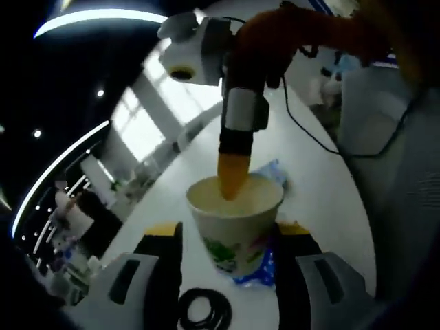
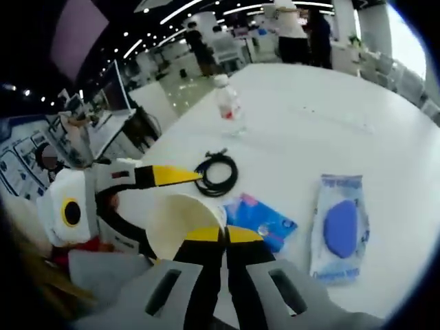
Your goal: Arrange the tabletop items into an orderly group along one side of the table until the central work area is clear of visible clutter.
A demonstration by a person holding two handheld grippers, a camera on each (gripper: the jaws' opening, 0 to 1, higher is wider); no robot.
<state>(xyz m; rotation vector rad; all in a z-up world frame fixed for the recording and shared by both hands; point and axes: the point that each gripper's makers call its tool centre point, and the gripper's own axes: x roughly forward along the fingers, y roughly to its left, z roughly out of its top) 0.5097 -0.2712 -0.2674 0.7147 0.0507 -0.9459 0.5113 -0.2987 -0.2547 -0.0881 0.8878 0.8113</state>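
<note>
A white paper cup (image 1: 237, 220) with a green print stands between the spread jaws of my left gripper (image 1: 227, 230), which is open around it. My right gripper (image 1: 232, 180) comes down from above with its orange fingertips at the cup's far rim. In the right gripper view the right gripper (image 2: 223, 235) is shut on the rim of the cup (image 2: 180, 221), and the left gripper (image 2: 141, 189) straddles the cup from the left. A blue packet (image 2: 262, 218) lies against the cup's base. A coiled black cable (image 2: 217, 172) lies just beyond.
On the white table (image 2: 330, 124), a wet-wipes pack (image 2: 340, 227) with a blue lid lies to the right. A clear water bottle (image 2: 230, 106) stands farther off. People stand past the table's far edge. The cable coil (image 1: 205, 309) lies near the left gripper.
</note>
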